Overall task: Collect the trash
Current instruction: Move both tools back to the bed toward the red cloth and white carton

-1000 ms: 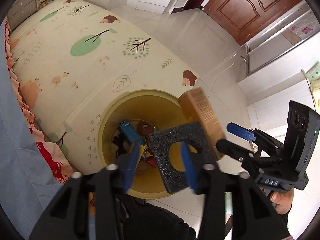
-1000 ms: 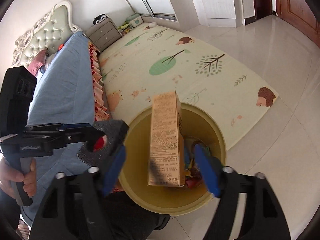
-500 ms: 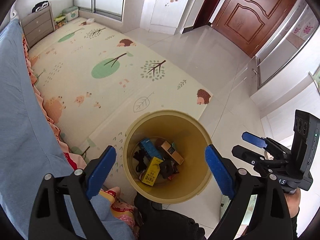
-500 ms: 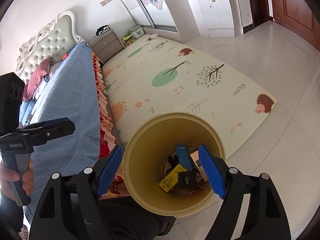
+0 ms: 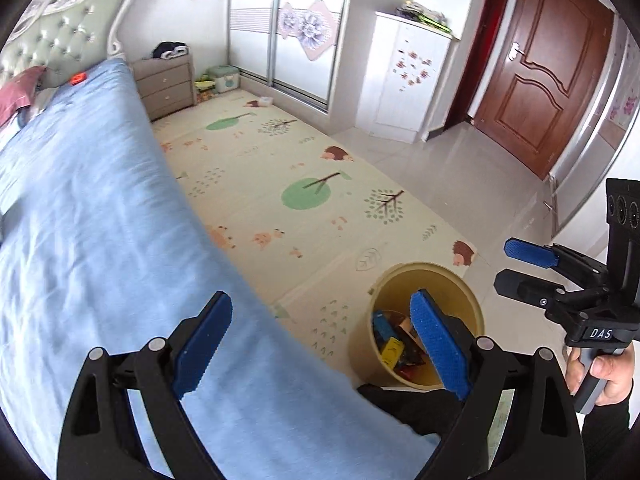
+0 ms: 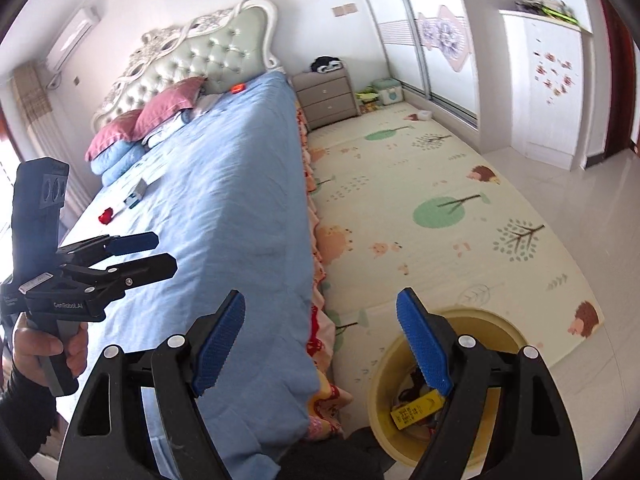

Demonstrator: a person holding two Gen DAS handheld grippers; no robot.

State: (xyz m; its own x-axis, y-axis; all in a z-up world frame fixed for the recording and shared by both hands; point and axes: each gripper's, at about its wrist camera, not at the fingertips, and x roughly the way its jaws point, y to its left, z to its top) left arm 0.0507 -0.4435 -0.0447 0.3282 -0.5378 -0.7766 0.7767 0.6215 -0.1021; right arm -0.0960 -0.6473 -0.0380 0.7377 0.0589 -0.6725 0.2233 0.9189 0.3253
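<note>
- Nearest, the left gripper (image 5: 320,344) hangs with its blue pads spread wide, nothing between them; it sits over the edge of the bed, one pad over the blue sheet, the other over the bin.
- The right gripper (image 6: 322,346) is likewise spread wide and empty, one pad over the bed corner, the other over the bin's mouth.
- Each gripper shows in the other's view, held by a bare hand (image 6: 44,350) in a dark sleeve.
- The yellow bin (image 5: 472,304) stands on the pale floor tiles, just beside the foot of the bed and at the corner of the play mat. Inside lie the collected scraps: a yellow box (image 6: 416,410), a blue packet (image 5: 385,330), some dark and reddish bits too jumbled to name.
- The bed (image 6: 224,208) wears a wrinkled light blue sheet; a patterned orange-red frill (image 6: 320,248) hangs along its side down to the mat.
- Still on the sheet, well apart from the bin: a small red scrap (image 6: 106,216), a small teal item and white papers beyond it.
- The play mat (image 5: 304,184), cream with trees and hedgehogs, covers the floor beside the bed.
- Farther: pink pillows (image 6: 160,114), tufted headboard (image 6: 200,60), grey nightstand (image 5: 166,86).
- Farthest: sliding wardrobe doors (image 5: 288,24), white cabinet, brown door (image 5: 544,80).
</note>
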